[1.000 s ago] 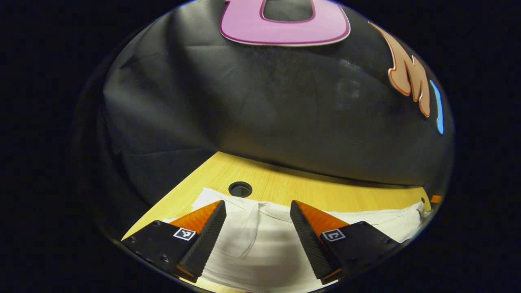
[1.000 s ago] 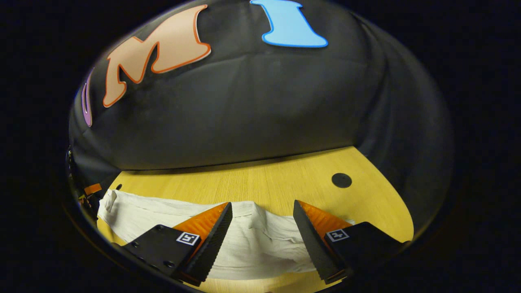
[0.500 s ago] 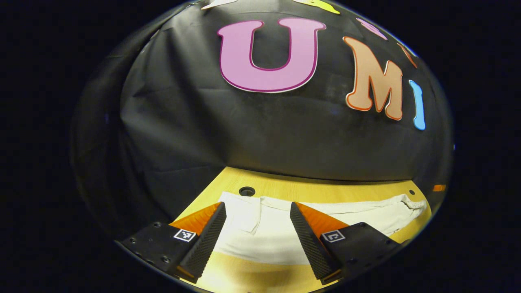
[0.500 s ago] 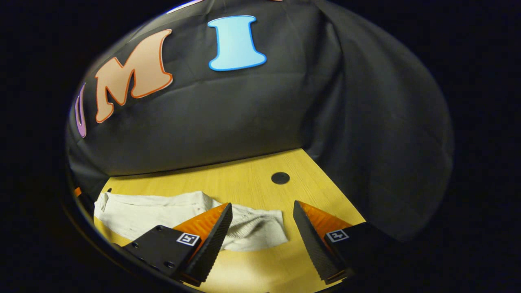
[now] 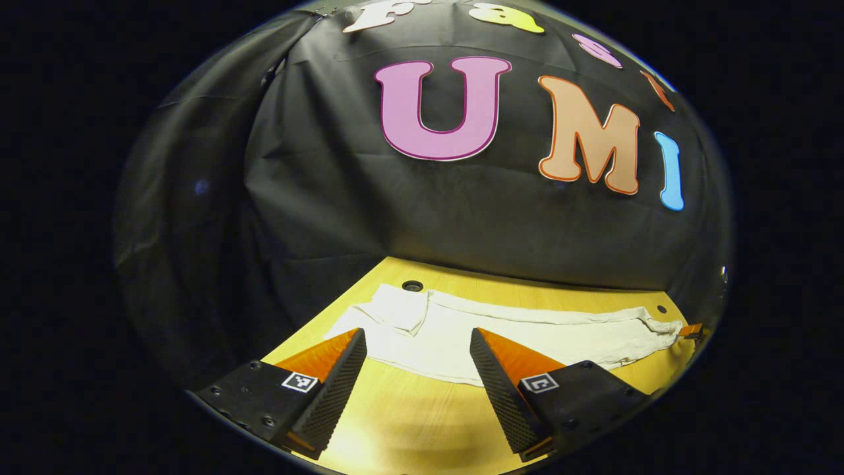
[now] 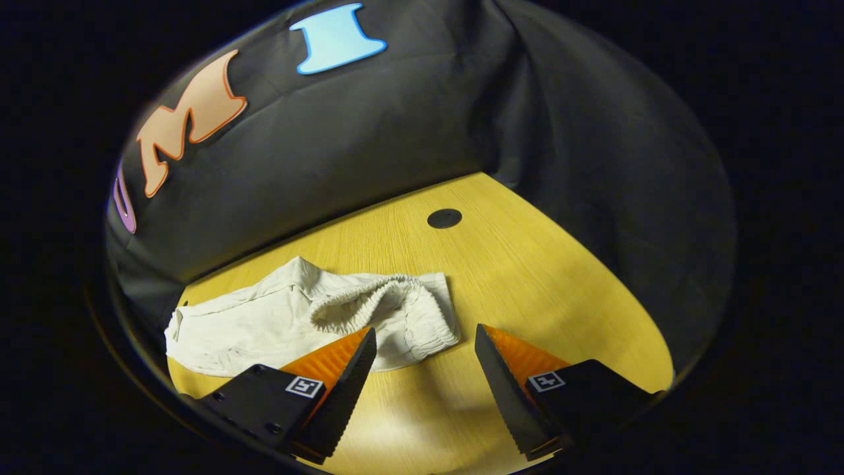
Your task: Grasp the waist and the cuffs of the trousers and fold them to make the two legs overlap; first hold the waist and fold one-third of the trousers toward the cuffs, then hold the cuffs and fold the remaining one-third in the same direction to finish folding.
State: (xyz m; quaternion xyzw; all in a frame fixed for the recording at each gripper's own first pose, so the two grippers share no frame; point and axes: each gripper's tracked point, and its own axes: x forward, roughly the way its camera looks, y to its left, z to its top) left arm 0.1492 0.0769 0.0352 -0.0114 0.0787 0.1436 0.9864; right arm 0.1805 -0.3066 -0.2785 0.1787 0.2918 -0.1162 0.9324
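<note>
**Trousers doubled lengthwise, both grippers free above the table**

The trousers [image 5: 501, 330] lie as one long narrow strip across the table [image 6: 527, 264], near its far edge by the booth wall, so the legs look already overlapped. Off-white, soft, wrinkled cloth. The gathered elastic waist [image 6: 382, 303] sits at your right end, bunched and slightly open; the cuffs [image 5: 389, 307] at your left end, one corner flipped over. Your left gripper [image 5: 417, 369] hangs above bare table just short of the cuff end, fingers spread, nothing pinched. Your right gripper [image 6: 425, 369] likewise, spread and empty, lined up beside the waist, likely set for the waist fold.
</note>
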